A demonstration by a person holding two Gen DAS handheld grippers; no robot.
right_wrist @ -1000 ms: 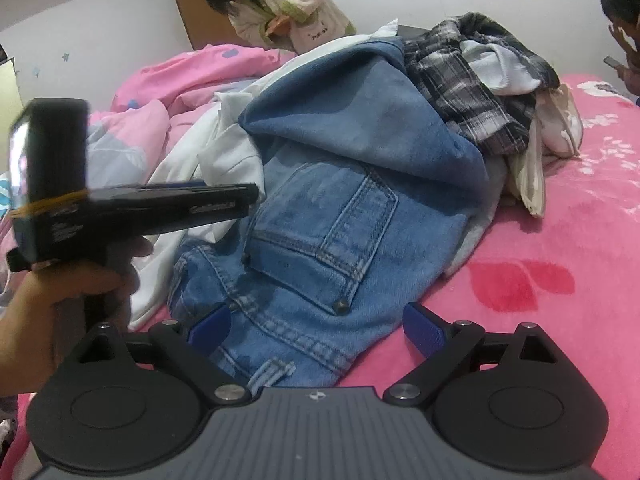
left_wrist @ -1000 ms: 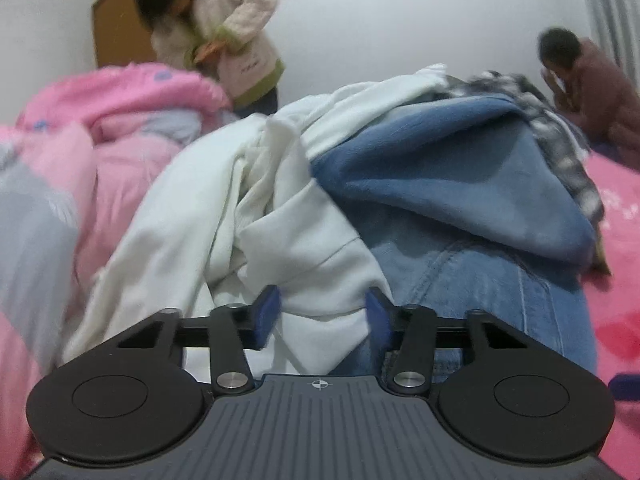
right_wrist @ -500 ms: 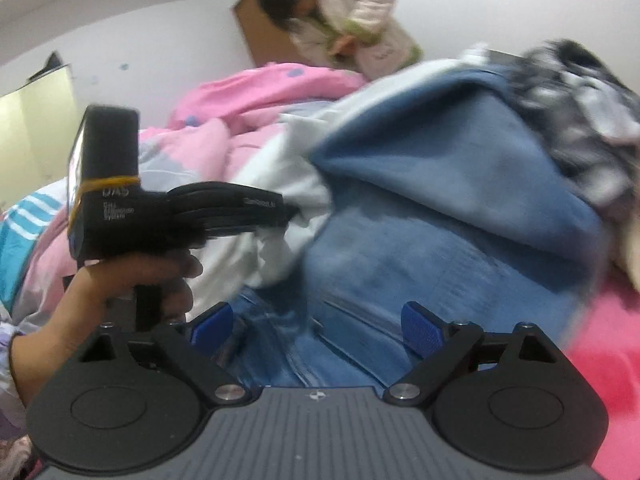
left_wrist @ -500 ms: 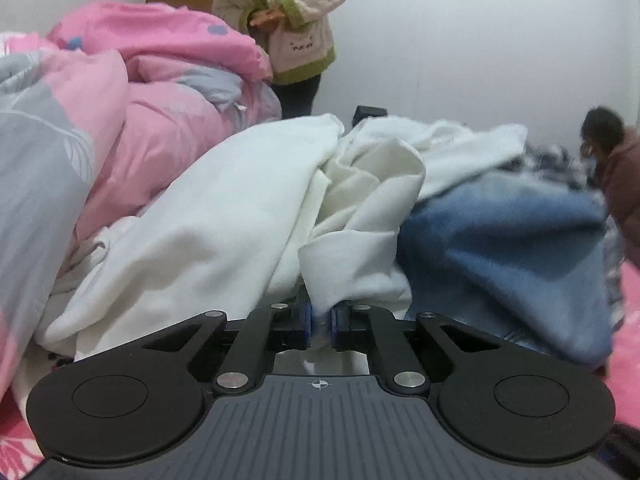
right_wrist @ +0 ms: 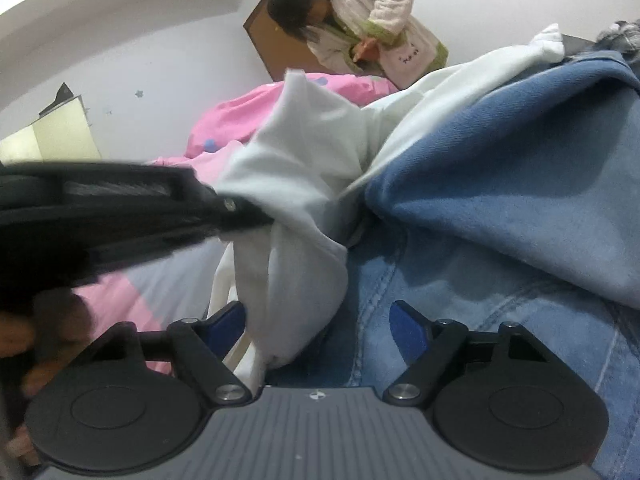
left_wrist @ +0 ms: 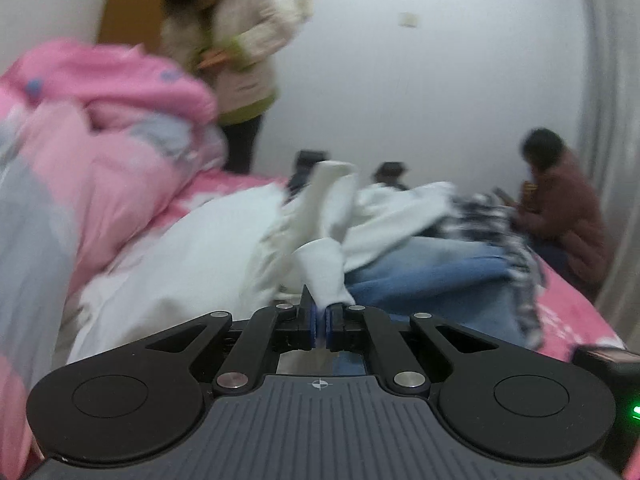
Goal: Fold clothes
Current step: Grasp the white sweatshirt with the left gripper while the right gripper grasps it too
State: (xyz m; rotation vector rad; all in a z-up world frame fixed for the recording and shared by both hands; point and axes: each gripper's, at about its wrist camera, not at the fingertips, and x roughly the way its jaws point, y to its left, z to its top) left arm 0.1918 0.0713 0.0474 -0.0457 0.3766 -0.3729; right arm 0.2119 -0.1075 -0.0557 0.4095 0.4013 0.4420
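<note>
A fold of the white sweatshirt (left_wrist: 324,268) is pinched between the fully closed left tongs (left_wrist: 319,326) and is being drawn up out of the heap of clothes on the bed (left_wrist: 576,308). The garment lies on the left side of that heap, against the pink quilt (left_wrist: 116,168), and is partly trapped under the blue jeans (right_wrist: 500,280), whose fleecy lining is turned outward. The right tongs (right_wrist: 318,326) stand wide, their jaws having just been closing; a hanging part of the white cloth and the jeans' seam lie between them, but the pads do not appear to press on either.

For the step to go well, the sweatshirt is best freed completely before any folding is tried. The lifted fold should be kept taut, and a second hold should be taken on the white cloth only, well apart from the first, so that the jeans are not dragged along. Care is needed that the seam of the jeans is not caught together with the white cloth. Once clear, the garment should be spread flat on a bare part of the bed.

No brand or label can be read on the clothes. Some dark marks are seen on the pale jacket of the standing person (right_wrist: 376,20), too small to be made out.
</note>
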